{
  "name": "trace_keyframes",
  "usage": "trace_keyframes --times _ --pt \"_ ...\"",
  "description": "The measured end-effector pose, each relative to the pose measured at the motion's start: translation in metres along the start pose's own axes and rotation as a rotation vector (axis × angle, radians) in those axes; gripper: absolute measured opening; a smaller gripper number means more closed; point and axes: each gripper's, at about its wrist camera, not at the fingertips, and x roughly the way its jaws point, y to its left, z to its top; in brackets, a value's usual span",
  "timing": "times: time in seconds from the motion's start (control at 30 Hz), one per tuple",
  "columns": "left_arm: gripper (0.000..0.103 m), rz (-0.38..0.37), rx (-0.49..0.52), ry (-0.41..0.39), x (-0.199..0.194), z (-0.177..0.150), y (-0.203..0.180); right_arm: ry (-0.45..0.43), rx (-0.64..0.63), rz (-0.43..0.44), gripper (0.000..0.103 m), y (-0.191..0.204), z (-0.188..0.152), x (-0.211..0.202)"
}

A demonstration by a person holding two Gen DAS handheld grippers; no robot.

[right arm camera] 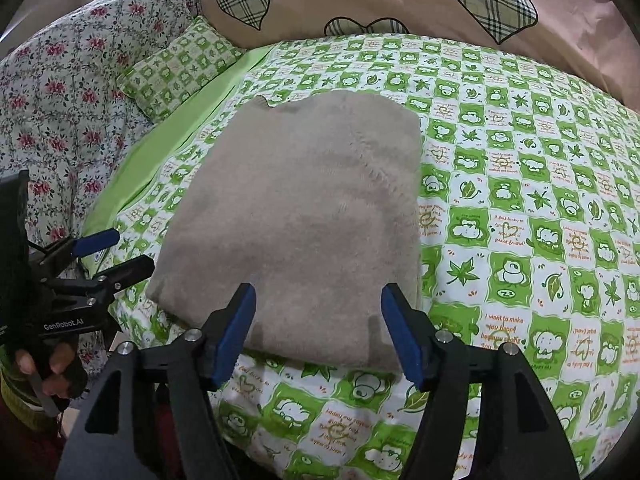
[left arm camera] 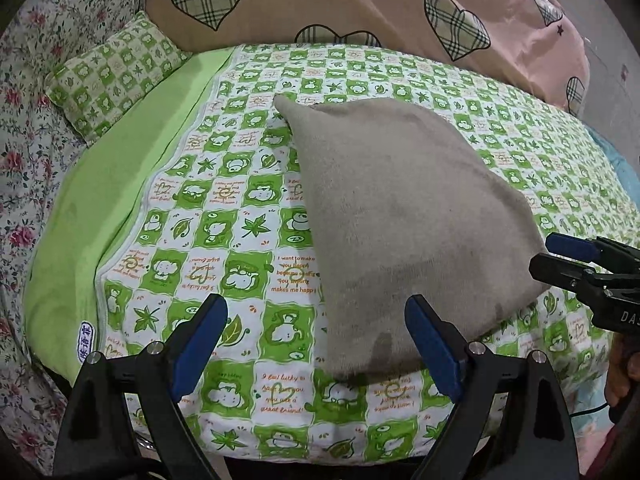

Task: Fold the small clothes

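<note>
Garment (right arm camera: 296, 220): grey-brown, fuzzy, folded into a flat, squarish stack, lying near the front edge of the bed (right arm camera: 520, 184). Left claw (left arm camera: 316, 344) and right claw (right arm camera: 318, 332) both stand apart, gripping nothing.

A folded beige garment (right arm camera: 296, 216) lies on the green checked sheet (right arm camera: 520, 200), the right gripper (right arm camera: 318, 334) open above its near edge.

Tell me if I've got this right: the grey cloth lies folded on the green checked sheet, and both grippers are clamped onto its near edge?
Not quite. The grey cloth does lie folded on the green checked sheet, but nothing is clamped. The right wrist view shows the right gripper open with the cloth's near edge showing between its blue pads, untouched. The left wrist view shows the left gripper open too.
</note>
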Motion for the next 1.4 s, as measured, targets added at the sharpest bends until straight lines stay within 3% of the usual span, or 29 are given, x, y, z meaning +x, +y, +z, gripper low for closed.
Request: trace_keyframes --times 0.37,1.4 --pt "0.091 -0.001 0.033 0.02 0.0 -0.007 -0.01 0.029 -0.041 0.0 0.077 0.005 -0.007 0.003" --pt "0.091 -0.009 0.034 -0.014 0.004 0.024 -0.018 0.044 -0.046 0.003 0.08 0.005 0.023 0.02"
